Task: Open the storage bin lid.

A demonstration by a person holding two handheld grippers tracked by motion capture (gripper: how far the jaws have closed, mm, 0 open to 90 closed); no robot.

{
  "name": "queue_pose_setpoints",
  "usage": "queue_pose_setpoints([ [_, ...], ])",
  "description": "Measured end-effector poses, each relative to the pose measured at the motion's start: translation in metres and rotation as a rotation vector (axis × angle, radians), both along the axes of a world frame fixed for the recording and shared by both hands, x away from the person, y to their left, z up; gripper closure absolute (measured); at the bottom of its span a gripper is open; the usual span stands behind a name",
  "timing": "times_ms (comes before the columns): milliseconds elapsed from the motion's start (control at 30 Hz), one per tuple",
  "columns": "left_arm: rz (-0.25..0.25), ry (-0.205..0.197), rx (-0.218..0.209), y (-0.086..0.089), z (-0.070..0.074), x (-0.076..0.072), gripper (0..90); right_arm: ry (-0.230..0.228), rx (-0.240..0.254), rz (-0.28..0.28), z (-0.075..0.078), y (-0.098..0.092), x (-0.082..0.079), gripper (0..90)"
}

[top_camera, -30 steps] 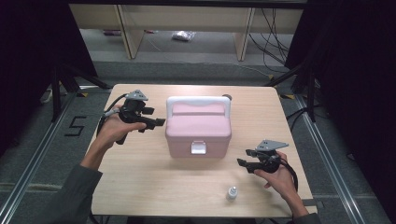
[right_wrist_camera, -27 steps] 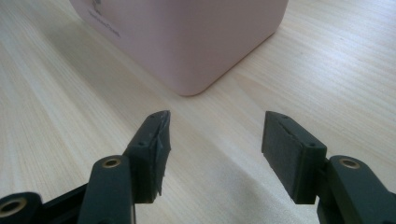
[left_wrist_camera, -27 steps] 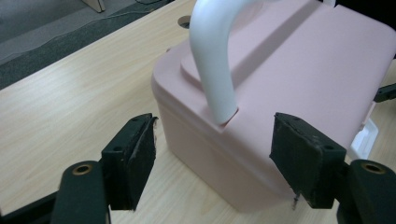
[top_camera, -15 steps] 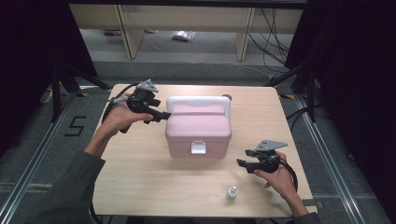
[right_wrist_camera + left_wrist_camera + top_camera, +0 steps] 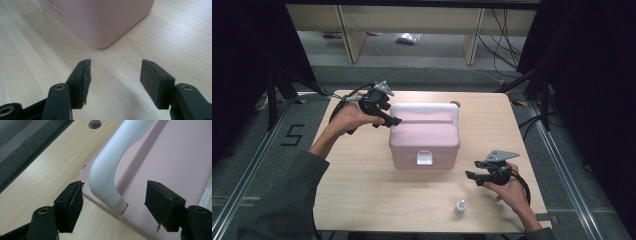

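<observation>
So the left gripper [image 5: 393,121] is up at the back left corner of the pink box [image 5: 424,141], jaws spread pretty wide. In the left gripper view its two black pads [image 5: 70,206] sit either side of the bent end of the white handle [image 5: 110,177], right where it plugs into the lid, but neither pad is actually touching it, there's a clear gap on both sides. So nothing gripped, it's just lined up around that corner of the handle.

The right gripper [image 5: 472,177] is down at the front right of the table [image 5: 362,200], near the box's front right corner but apart from it. Jaws wide here too, and in the right gripper view there's just bare wood between the pads [image 5: 155,83], with the rounded bottom corner of the box a bit ahead. Holding nothing.

The box itself sits about mid table, lid closed, white latch [image 5: 425,158] on the front face, handle lying flat along the back edge of the lid.

Count: one pink box, one white handle, one latch, two grippers, one hand on each. Also one small white bottle [image 5: 460,206] standing near the front edge, between the box and the right hand, touching neither. One round hole [image 5: 95,123] in the tabletop just behind the box
</observation>
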State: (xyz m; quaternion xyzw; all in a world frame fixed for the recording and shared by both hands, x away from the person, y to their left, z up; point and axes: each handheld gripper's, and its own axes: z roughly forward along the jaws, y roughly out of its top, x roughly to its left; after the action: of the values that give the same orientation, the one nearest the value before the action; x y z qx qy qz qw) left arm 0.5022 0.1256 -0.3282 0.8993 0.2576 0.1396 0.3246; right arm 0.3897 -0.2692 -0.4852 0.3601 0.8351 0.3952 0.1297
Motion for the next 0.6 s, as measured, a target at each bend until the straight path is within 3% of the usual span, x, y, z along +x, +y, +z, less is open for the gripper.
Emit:
queue_pose_setpoints([
  [233, -0.03, -0.008, 0.041, -0.01, 0.01, 0.005, 30.7, 0.015, 0.013, -0.001, 0.0, 0.0, -0.001, 42.8],
  [267, -0.034, -0.008, 0.039, -0.01, 0.012, 0.005, 30.7, -0.004, 0.003, 0.008, 0.0, -0.001, 0.0, 42.7],
  [400, -0.049, -0.004, 0.057, -0.011, 0.016, 0.008, 31.8, -0.004, 0.001, 0.005, 0.0, -0.002, -0.001, 42.7],
  [600, -0.076, 0.029, 0.06, -0.015, 0.019, 0.015, 31.6, 0.008, 0.0, 0.01, -0.001, -0.001, -0.001, 42.6],
])
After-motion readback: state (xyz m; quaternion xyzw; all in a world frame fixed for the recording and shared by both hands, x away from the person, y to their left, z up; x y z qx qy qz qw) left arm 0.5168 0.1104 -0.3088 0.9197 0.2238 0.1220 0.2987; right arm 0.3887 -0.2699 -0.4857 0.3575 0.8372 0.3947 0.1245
